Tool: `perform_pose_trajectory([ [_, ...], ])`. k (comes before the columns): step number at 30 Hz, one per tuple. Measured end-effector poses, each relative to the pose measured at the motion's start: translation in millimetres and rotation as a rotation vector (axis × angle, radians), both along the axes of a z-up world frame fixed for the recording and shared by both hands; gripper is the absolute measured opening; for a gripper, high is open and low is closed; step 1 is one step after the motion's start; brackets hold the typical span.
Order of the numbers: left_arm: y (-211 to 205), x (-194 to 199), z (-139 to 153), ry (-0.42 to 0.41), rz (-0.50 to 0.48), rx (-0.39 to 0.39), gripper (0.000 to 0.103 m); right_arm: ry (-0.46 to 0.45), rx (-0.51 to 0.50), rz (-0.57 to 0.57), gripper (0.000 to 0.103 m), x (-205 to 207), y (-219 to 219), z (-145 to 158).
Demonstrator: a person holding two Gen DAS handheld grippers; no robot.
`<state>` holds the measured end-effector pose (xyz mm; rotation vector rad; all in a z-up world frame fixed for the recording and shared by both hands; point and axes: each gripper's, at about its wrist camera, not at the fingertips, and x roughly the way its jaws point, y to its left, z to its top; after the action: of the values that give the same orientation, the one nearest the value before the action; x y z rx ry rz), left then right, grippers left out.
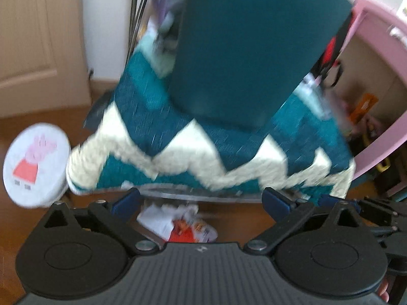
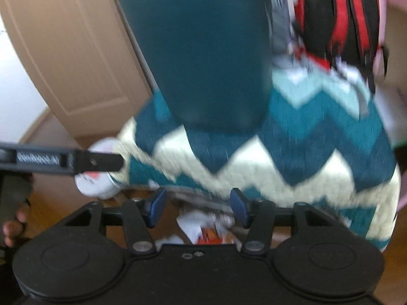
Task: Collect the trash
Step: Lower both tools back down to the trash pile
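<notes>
On the wooden floor [image 1: 33,228] near the chair [image 1: 229,139], the crumpled wrapper [image 1: 178,225] lies uncollected, both the left tool [image 1: 201,203] and the right tool [image 2: 198,207] wide open and empty, so collecting seems barely begun.

A crumpled wrapper [image 1: 178,225] lies on the wooden floor [image 1: 38,228] just before the front edge of the chair seat cushion [image 1: 203,152]; the chair back [image 1: 241,50] rises behind the cushion. A round stool [image 1: 35,165] stands left of the cushion; a shelf unit [image 1: 376,76] stands right, a backpack [image 2: 335,17] hanging behind there; a door [image 1: 33,45] lies behind at left.
</notes>
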<state>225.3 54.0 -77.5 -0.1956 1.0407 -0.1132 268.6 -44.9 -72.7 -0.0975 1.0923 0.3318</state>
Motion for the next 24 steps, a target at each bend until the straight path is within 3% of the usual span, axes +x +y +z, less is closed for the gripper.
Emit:
perform_pose_trajectory([
  [6,3.4,19.4,-84.1,0.190,-0.010,0.037,0.102,0.165,-0.031,-0.069,0.055,2.4,-16.4,-87.8],
  [9,-2.8,28.7,-125.3,0.280,-0.061,0.077,0.102,0.279,-0.043,-0.132,0.055,3.7,-27.2,-133.8],
  [14,-14.1,42.2,-179.7,0.378,-0.206,0.153,0.102,0.441,-0.076,-0.189,0.054,1.6,-36.3,-199.7],
  [24,-40.6,45.7,-290.3,0.506,-0.513,0.289,0.102,0.673,-0.119,-0.313,0.054,-0.9,-57.5,-297.7],
])
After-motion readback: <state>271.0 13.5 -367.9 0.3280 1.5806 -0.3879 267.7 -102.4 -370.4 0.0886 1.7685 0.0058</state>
